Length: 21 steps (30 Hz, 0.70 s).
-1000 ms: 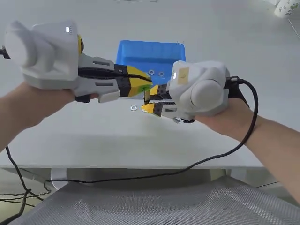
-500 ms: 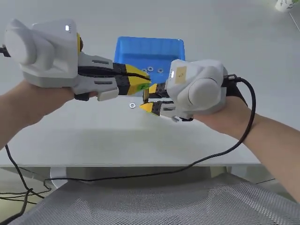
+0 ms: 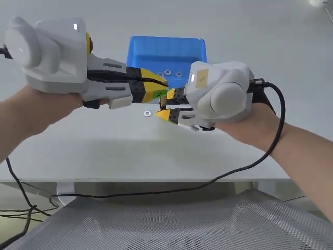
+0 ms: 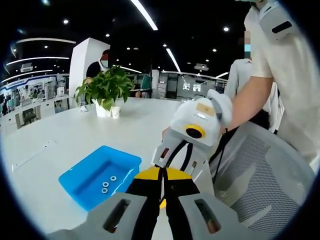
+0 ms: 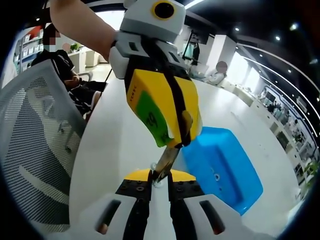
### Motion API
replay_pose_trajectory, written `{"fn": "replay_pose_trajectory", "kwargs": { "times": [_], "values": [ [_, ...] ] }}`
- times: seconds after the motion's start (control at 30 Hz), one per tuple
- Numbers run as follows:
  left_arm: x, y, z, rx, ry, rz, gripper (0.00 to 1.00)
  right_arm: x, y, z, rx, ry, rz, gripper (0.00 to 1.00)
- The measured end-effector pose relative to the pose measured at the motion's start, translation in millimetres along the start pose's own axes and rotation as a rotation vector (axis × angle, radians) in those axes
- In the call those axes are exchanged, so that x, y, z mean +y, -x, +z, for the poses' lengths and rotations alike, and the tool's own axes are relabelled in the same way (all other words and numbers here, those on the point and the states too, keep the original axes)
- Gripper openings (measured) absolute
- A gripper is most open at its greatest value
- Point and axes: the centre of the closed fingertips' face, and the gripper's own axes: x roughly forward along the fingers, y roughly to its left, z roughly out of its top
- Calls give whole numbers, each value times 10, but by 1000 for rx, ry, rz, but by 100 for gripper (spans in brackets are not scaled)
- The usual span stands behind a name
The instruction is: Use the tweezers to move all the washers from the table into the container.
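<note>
My left gripper (image 3: 157,92) reaches in from the left, its yellow and green jaws shut on the upper end of the thin metal tweezers (image 3: 162,102). The tweezers (image 5: 170,156) hang down from the left gripper (image 5: 165,107) into the jaw tips of my right gripper (image 5: 152,186), which close on their lower end. My right gripper (image 3: 165,113) sits just below the left one. One washer (image 3: 148,113) lies on the white table beside the tips. The blue container (image 3: 166,52) behind holds washers (image 3: 167,73). It also shows in the left gripper view, container (image 4: 82,172) with washers (image 4: 107,186).
A black cable (image 3: 270,135) trails from the right gripper over the table's front edge. A mesh chair (image 3: 171,224) stands below the edge. A potted plant (image 4: 106,90) stands far back on the table, and people stand beyond it.
The whole picture has shifted a little downward as the camera moved. Both grippers keep the same hold on the tweezers, and the washer on the table has not moved.
</note>
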Motion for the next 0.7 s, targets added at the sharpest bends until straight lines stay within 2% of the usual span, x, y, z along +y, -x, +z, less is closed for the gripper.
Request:
{"fn": "replay_pose_trajectory", "kwargs": {
  "times": [0.2, 0.43, 0.7],
  "values": [
    [9, -25, -6, 2, 4, 0, 4, -16, -5, -22, 1, -4, 6, 14],
    [-24, -62, -40, 13, 4, -6, 4, 34, -7, -60, 0, -15, 13, 14],
    [-39, -43, -24, 16, 2, -1, 4, 25, -17, -32, -10, -11, 9, 14]
  ]
}}
